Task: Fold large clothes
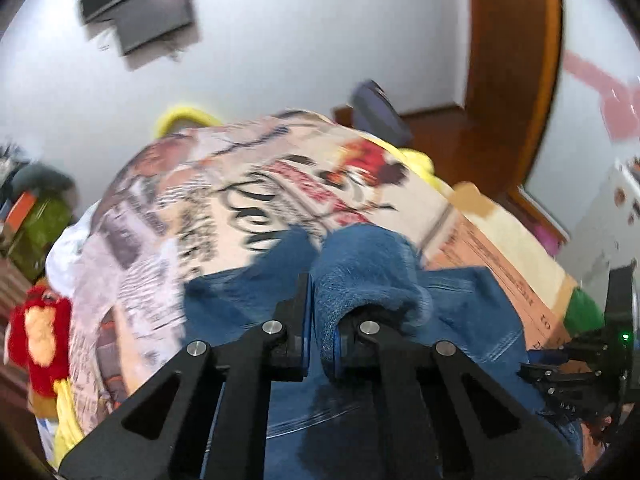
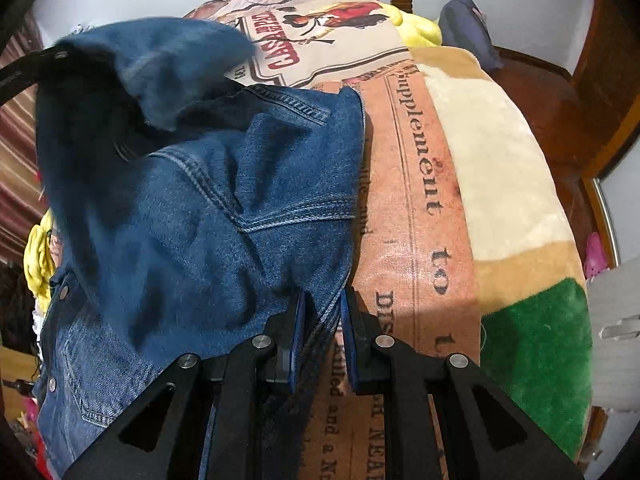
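Both the left gripper (image 1: 322,334) and right gripper (image 2: 322,332) are clamped on the denim jacket (image 2: 208,200), which stretches ahead of the fingers over the printed blanket (image 2: 420,200).

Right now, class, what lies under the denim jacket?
The denim jacket rests on a printed blanket with newspaper-style lettering, which shows beside it and beyond it. Whatever lies beneath the blanket is covered and cannot be seen.
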Available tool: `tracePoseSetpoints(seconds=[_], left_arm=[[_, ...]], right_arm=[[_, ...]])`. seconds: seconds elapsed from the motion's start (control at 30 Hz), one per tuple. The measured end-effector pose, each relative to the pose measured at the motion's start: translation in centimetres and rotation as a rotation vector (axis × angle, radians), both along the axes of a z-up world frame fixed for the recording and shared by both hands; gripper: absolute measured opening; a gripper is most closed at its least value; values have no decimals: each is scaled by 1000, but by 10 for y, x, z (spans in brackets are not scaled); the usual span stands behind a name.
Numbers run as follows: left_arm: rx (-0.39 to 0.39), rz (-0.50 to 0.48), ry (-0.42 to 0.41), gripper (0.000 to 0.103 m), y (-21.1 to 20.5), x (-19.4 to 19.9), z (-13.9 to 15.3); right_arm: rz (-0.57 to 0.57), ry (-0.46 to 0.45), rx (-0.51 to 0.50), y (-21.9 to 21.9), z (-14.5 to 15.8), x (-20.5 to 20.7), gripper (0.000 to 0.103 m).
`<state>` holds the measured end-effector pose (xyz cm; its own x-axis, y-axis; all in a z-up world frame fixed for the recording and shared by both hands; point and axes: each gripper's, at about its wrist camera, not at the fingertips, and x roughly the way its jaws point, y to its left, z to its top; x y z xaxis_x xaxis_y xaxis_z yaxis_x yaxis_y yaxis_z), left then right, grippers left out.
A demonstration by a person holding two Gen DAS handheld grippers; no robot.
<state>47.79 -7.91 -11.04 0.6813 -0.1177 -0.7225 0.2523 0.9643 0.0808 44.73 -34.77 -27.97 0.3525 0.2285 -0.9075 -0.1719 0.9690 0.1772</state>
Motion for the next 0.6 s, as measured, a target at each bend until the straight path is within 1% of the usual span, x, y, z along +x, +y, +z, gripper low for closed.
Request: tracePoseSetpoints(seconds=[0.07, 0.1, 0.17, 0.23, 0.27, 0.3, 0.33, 0.4, 0.43, 0.47, 0.5, 0.53, 0.57, 0.6], left_arm=[[-53, 26, 25, 8, 29, -10, 2], [-59, 43, 37, 9, 40, -15, -2], [-81, 70, 84, 9, 62, -28, -18], [-78, 103, 130, 10, 81, -42, -41], [-85, 124, 160, 15, 93, -50, -55], [-101, 142, 189, 17, 104, -56, -68], [-117, 165, 224, 18, 115, -63, -82], [-159, 214, 276, 26, 137, -75, -108], [-188, 237, 296, 28, 147, -82, -118], [-213, 256, 311, 31, 156, -90, -126], [-229, 275, 312, 32, 163, -96, -131], [-231, 298, 300, 33, 170, -103, -133], [-245, 312, 289, 37, 178, -108, -135], [-260, 327, 285, 38, 185, -113, -136]], right_arm=[[4, -4, 16, 1, 1, 0, 14], [8, -1, 24, 2, 1, 2, 14], [12, -3, 20, 6, 2, 1, 14], [18, -6, -6, 10, 1, 0, 15], [20, -7, -11, 11, 1, 0, 15], [21, -7, -16, 12, 1, -1, 15], [21, -6, -20, 13, 1, 0, 15], [21, -6, -28, 14, 0, -1, 15], [20, -6, -35, 15, 1, -1, 15], [21, -8, -43, 16, 1, -2, 15], [22, -9, -50, 18, 1, -2, 15], [23, -10, -56, 18, 0, -2, 15], [24, -12, -65, 19, 0, -3, 15], [25, -12, -73, 21, 0, -2, 15]])
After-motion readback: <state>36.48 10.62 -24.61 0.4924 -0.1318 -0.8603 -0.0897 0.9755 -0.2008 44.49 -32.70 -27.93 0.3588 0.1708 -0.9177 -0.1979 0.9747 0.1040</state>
